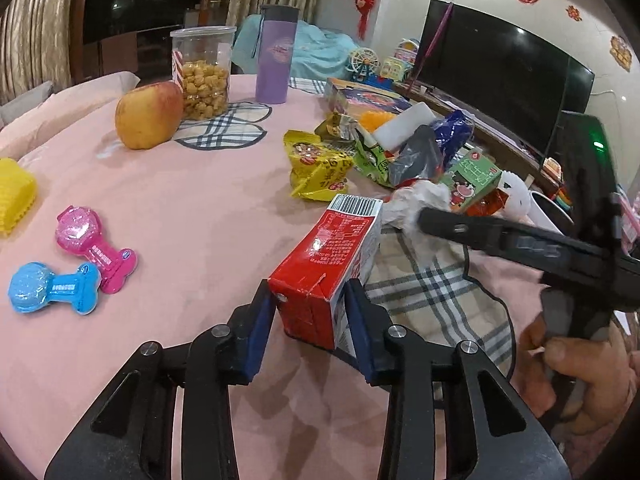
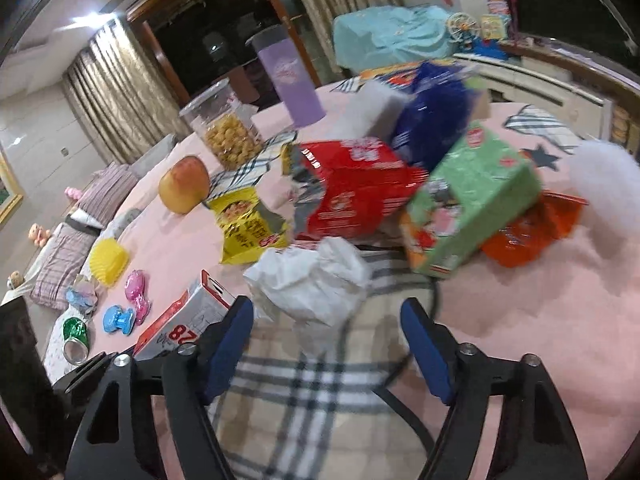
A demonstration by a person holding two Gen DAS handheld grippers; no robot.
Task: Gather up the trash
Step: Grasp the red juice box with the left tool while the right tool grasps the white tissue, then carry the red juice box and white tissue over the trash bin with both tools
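My left gripper (image 1: 310, 314) is shut on a red and white drink carton (image 1: 332, 248), its blue pads pressing the carton's two sides just above the pink tablecloth. In the right wrist view the same carton (image 2: 188, 320) shows at lower left. My right gripper (image 2: 326, 312) stands open over a plaid mat (image 2: 304, 400), with a crumpled white paper (image 2: 312, 276) just ahead of its tips and untouched by the pads. One of its fingers (image 1: 460, 230) reaches to that paper (image 1: 416, 204). Behind lie a yellow wrapper (image 2: 248, 228), a red bag (image 2: 352, 188) and a green box (image 2: 472, 200).
An apple (image 1: 148, 116), a snack jar (image 1: 204, 76) and a purple tumbler (image 1: 276, 56) stand at the back of the table. Pink (image 1: 96, 248) and blue (image 1: 52, 288) toys lie at the left, with a crushed green can (image 2: 76, 340) near the table edge. A hand (image 1: 576, 368) holds the right gripper.
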